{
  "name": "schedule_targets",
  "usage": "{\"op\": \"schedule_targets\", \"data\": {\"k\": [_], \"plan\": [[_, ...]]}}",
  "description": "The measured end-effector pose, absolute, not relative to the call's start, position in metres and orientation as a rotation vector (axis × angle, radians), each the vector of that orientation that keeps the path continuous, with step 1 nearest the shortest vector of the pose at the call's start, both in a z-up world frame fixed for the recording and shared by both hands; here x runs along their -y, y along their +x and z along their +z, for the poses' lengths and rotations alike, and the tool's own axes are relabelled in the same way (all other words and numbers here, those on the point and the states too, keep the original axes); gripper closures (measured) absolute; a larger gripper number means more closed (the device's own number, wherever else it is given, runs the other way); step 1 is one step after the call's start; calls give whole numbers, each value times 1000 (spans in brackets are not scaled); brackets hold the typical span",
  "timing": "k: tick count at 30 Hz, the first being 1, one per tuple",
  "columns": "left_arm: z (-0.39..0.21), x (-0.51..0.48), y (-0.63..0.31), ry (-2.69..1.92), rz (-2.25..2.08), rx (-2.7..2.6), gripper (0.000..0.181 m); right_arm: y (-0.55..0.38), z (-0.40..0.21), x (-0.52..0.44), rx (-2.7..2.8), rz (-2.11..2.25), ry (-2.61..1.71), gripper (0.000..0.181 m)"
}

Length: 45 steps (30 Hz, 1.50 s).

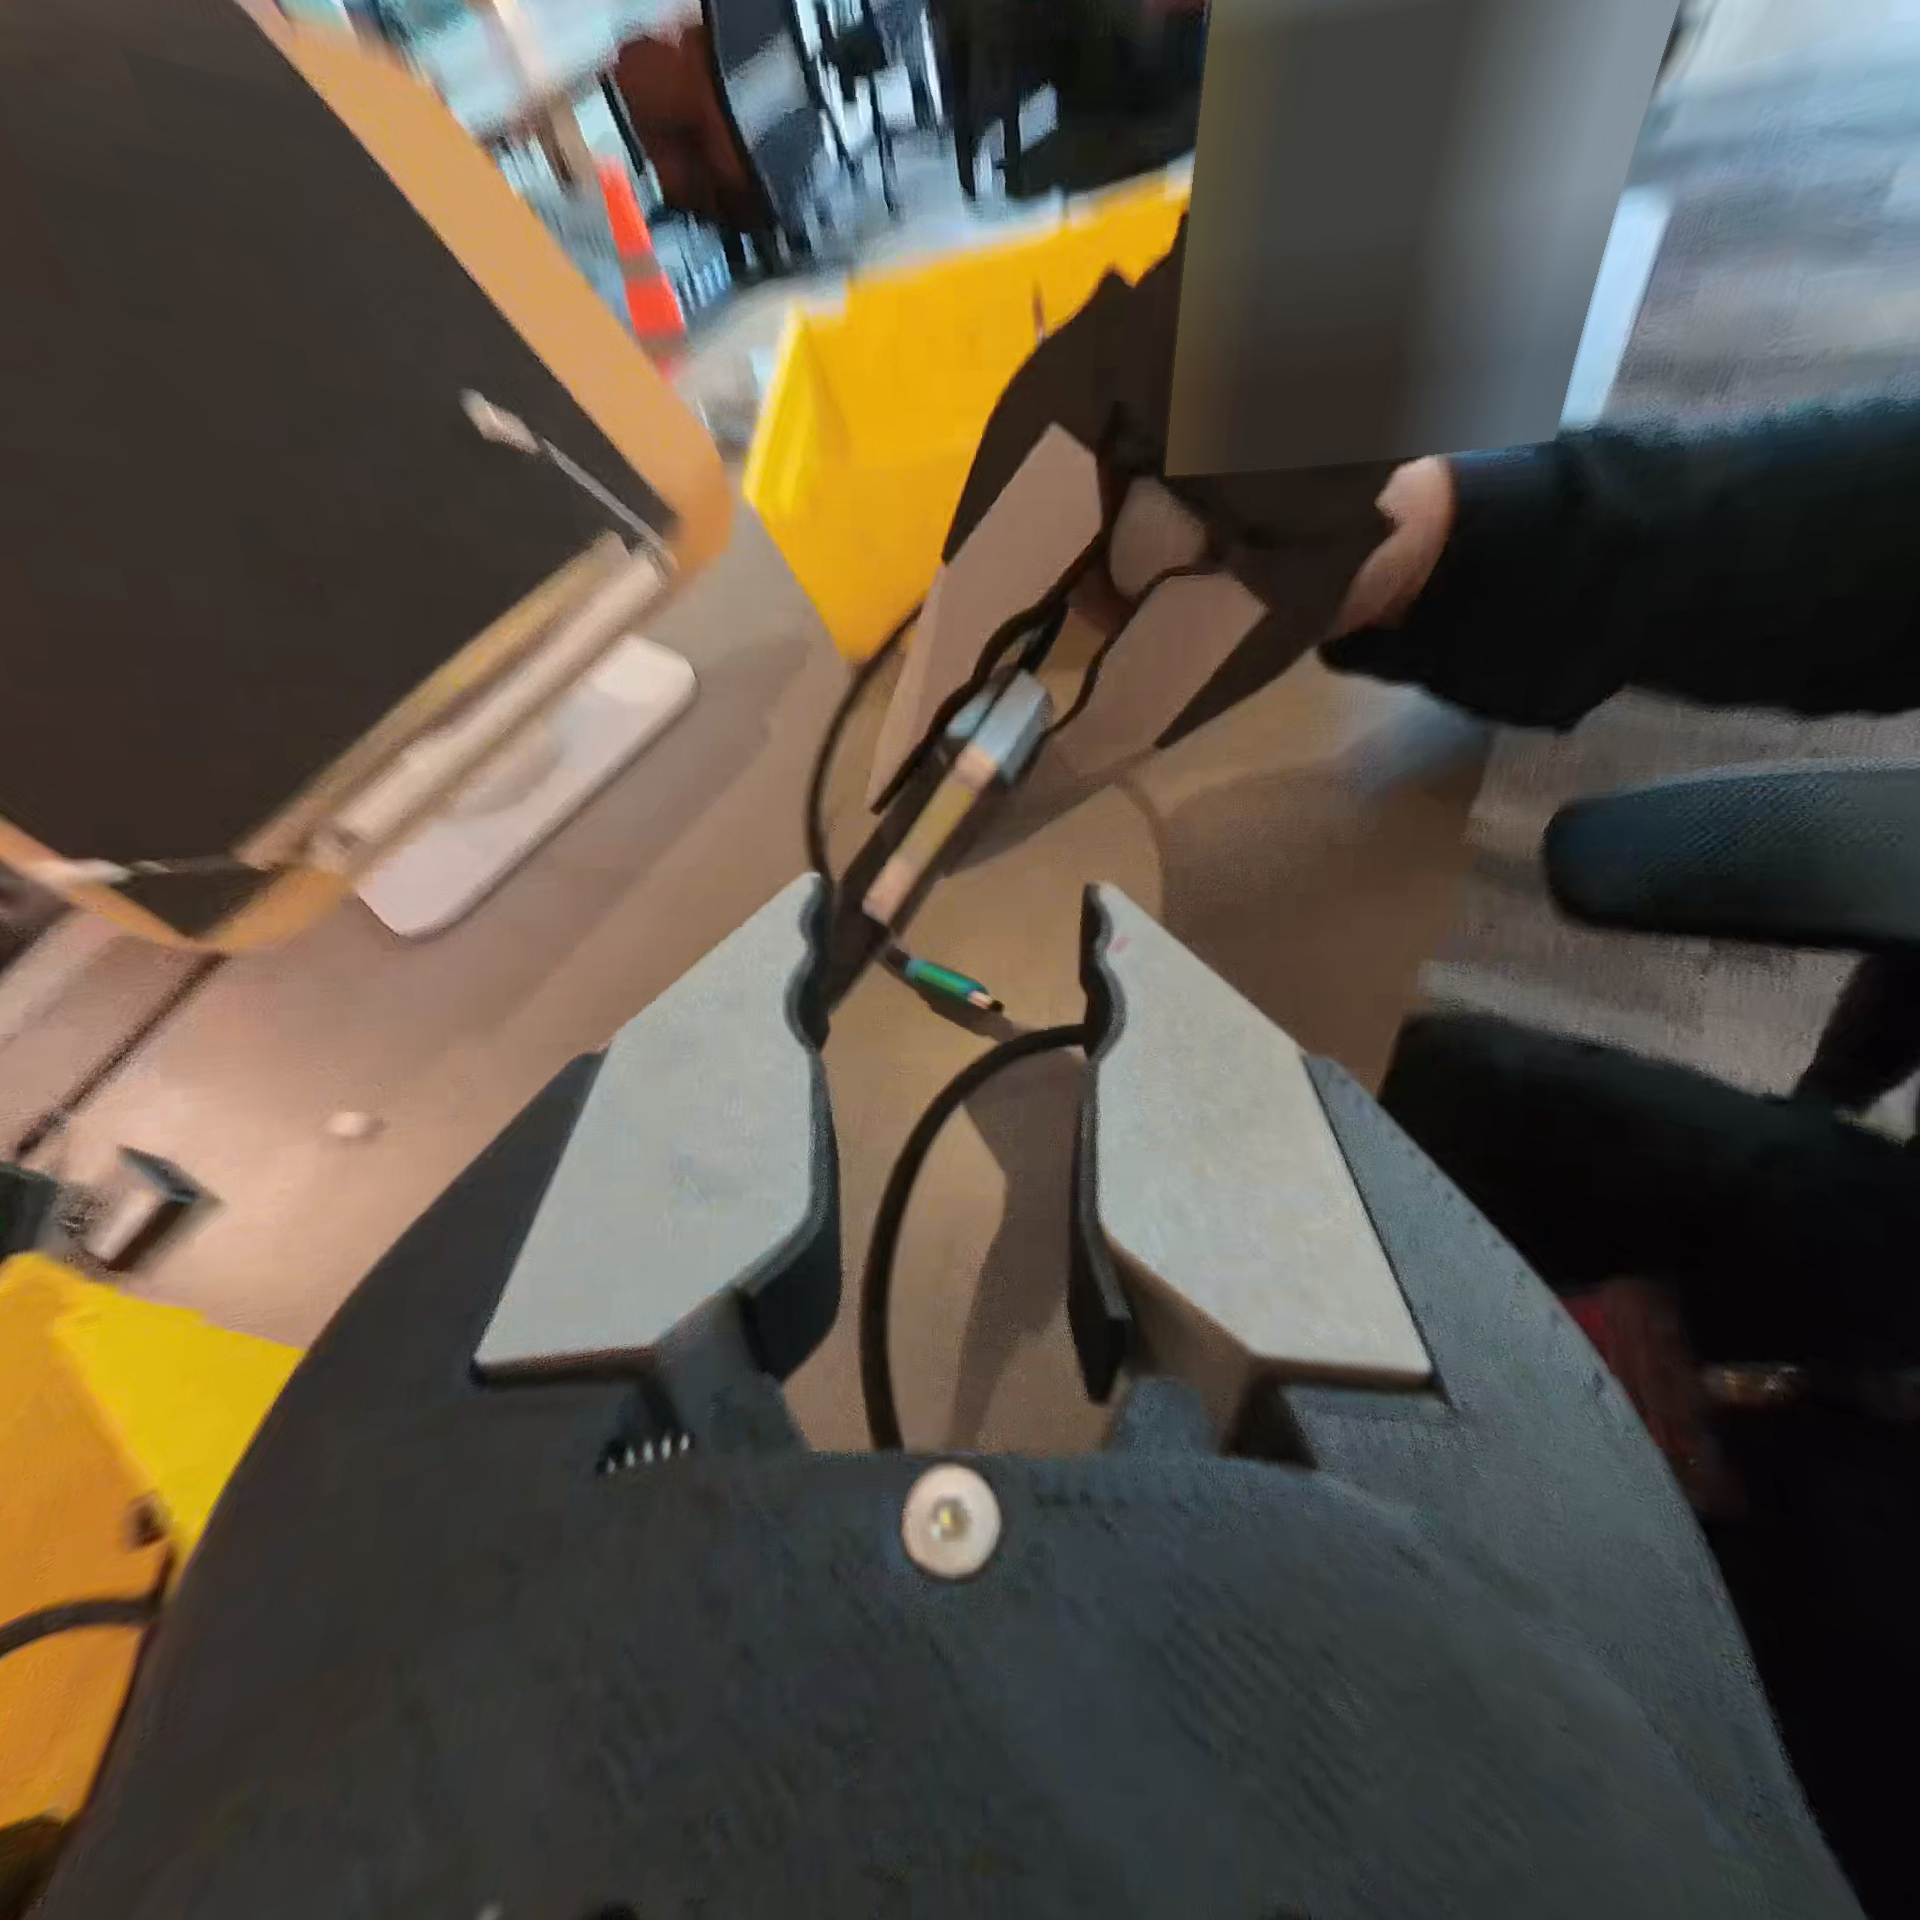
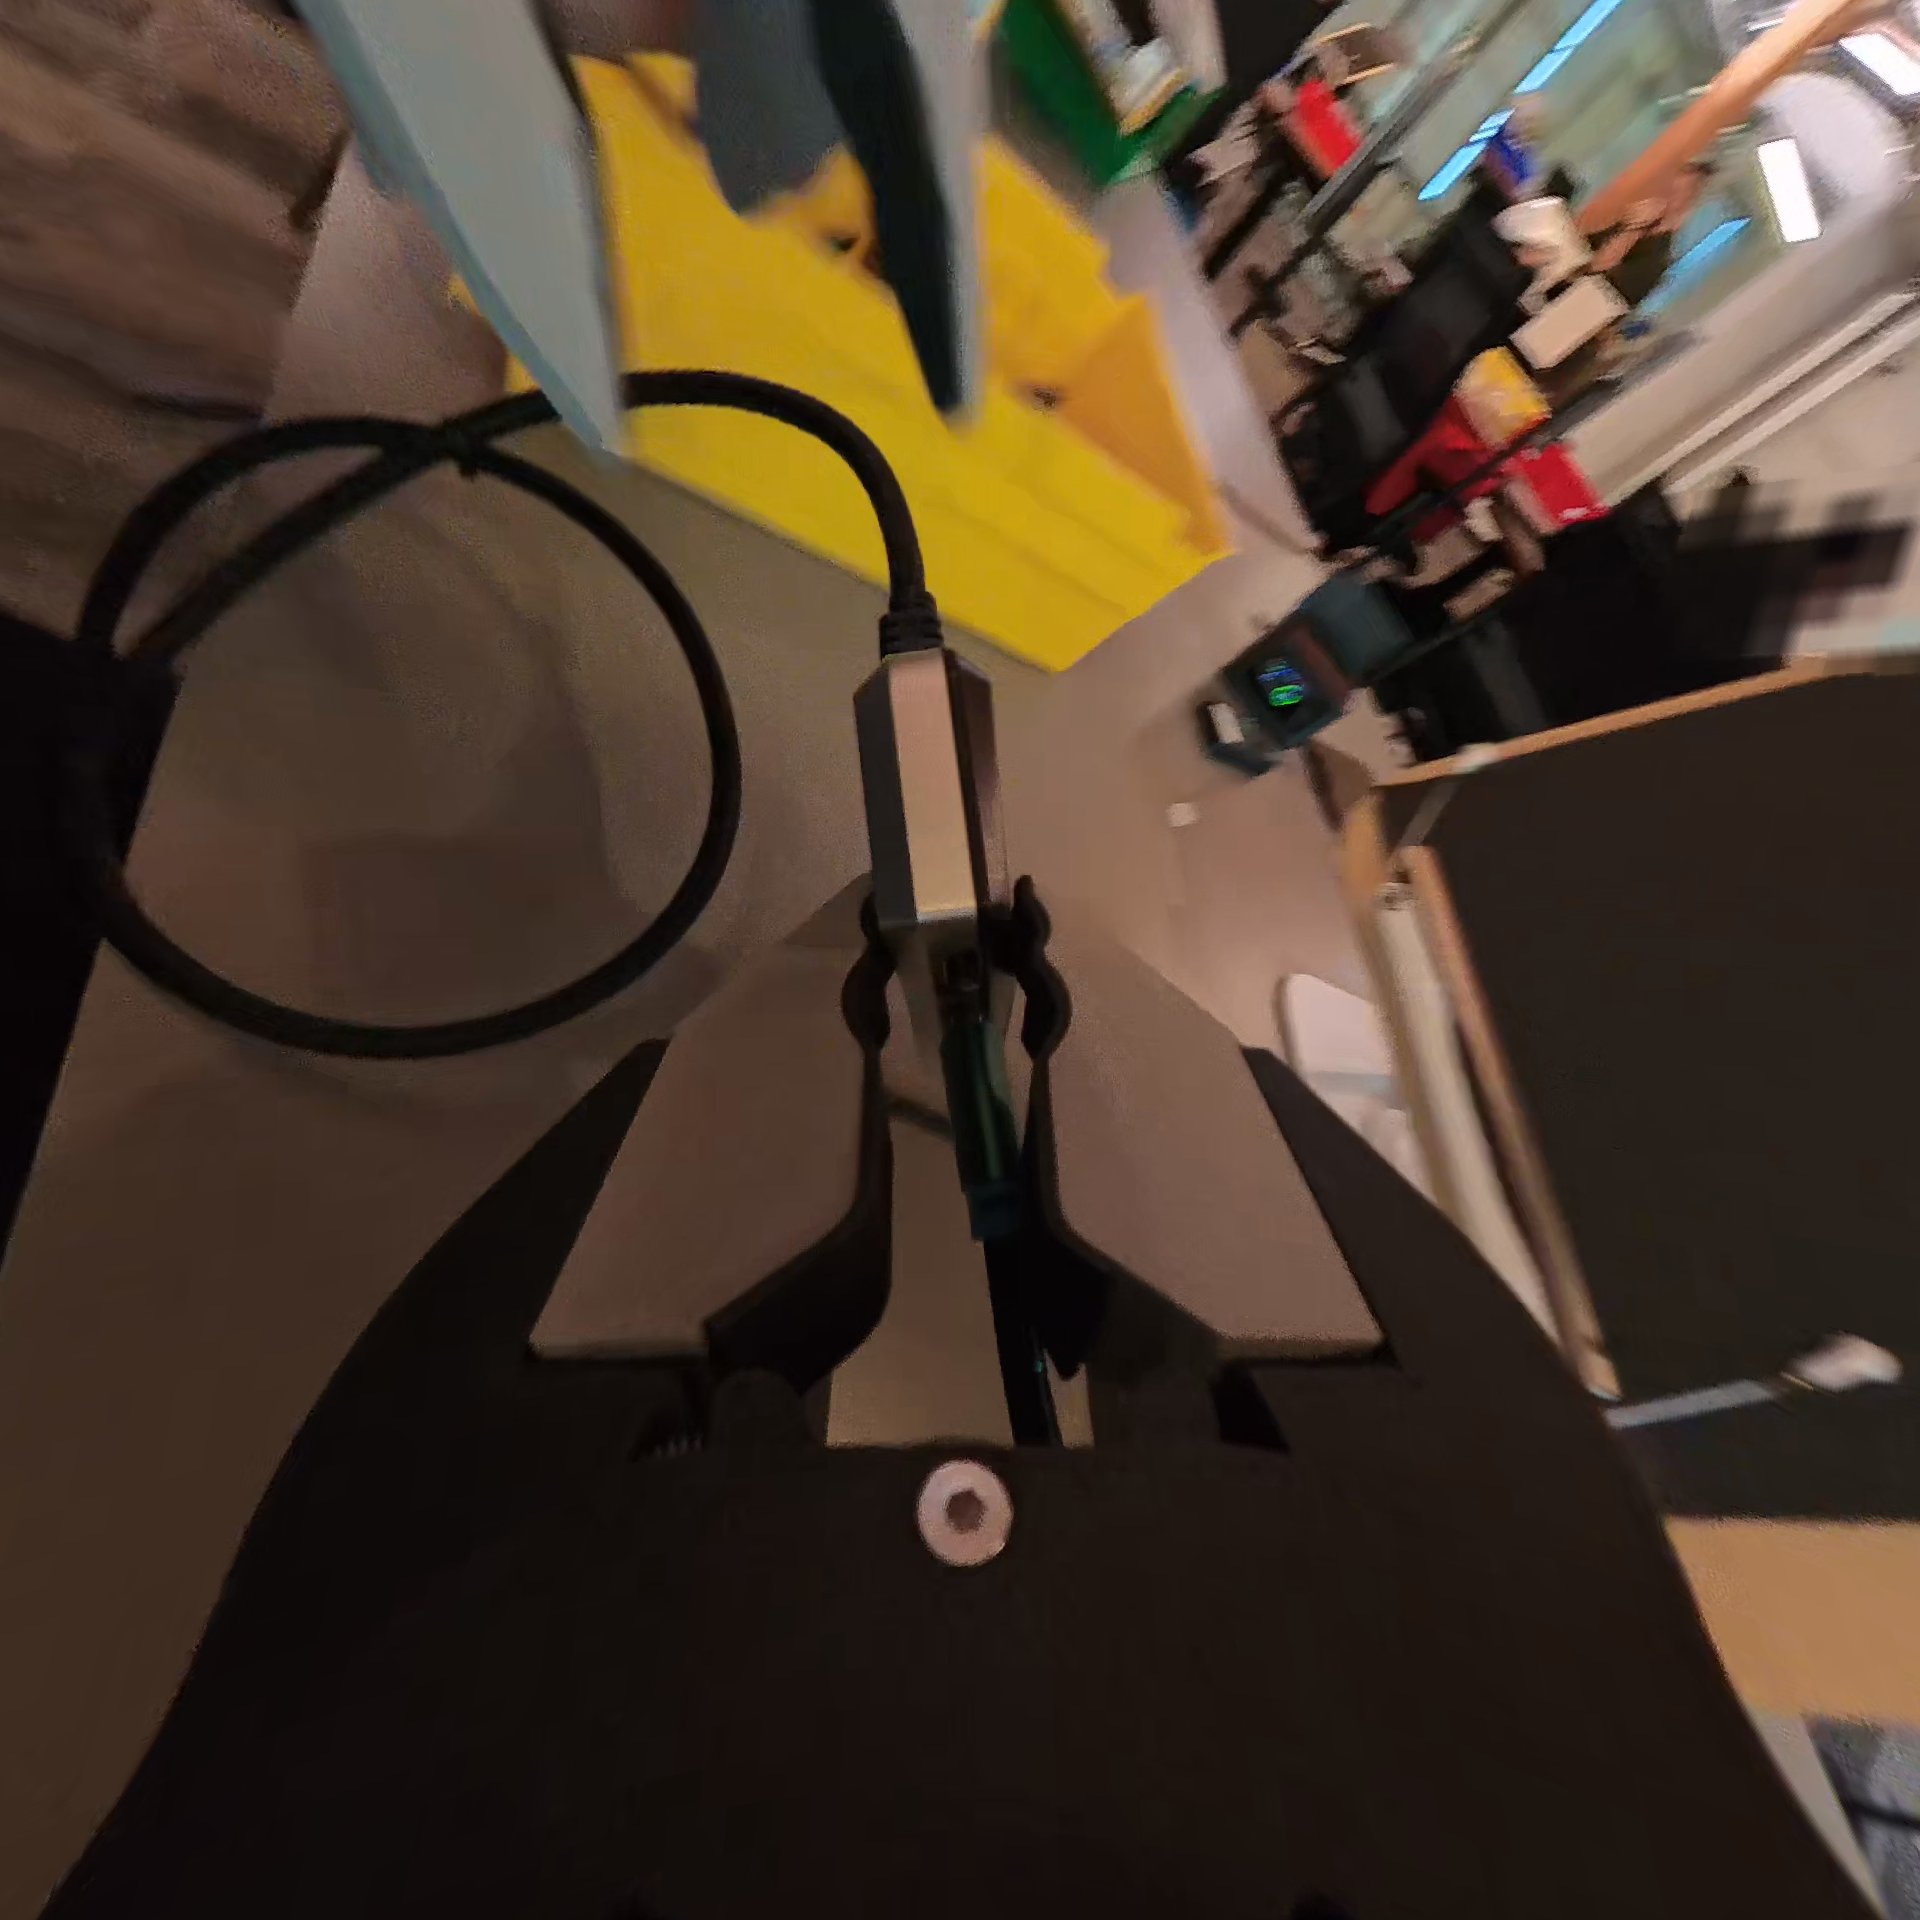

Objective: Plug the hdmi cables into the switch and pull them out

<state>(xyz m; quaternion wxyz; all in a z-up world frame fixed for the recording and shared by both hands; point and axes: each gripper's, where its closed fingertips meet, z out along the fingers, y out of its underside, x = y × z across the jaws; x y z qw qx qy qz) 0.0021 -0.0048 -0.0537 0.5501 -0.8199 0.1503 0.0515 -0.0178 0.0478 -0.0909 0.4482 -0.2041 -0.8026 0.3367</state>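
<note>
The left gripper (image 1: 951,961) is hanging with fingers apart over a green-tipped plug (image 1: 951,985), while only the right wrist view is showing the right gripper (image 2: 951,935) squeezing the grey adapter (image 2: 928,795).

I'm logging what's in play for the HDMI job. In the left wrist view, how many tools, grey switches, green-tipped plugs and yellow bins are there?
Tools: 2, the left tool and the right tool
Grey switch: 1
Green-tipped plug: 1
Yellow bins: 2, the far bin and the near bin
Total: 6
</note>
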Motion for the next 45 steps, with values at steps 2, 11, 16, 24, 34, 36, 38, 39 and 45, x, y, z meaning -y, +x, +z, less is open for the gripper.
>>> {"op": "schedule_targets", "data": {"k": [2,11,16,24,34,36,38,39,45], "plan": [[-13,37,6,-1805,134,-356,138,-12,-46,-58,1896,816,-533,162],[34,127,-35,-1525,141,-143,165,33,178,-142,1611,557,-657,161],[49,147,-55,-1474,232,-95,168,83,283,-196,1405,427,-747,161],[52,158,-72,-1461,321,-72,160,128,313,-314,1113,102,-1017,160],[49,161,-84,-1469,370,-38,157,129,262,-373,1163,-133,-1068,161],[48,161,-88,-1471,369,-26,157,132,261,-380,1164,-163,-1074,161],[47,161,-90,-1473,370,-20,157,138,265,-385,1145,-182,-1085,160],[46,160,-91,-1476,370,-19,157,142,268,-388,1128,-189,-1090,161],[39,153,-98,-1499,372,-13,157,180,299,-405,888,-124,-1189,160]]}}
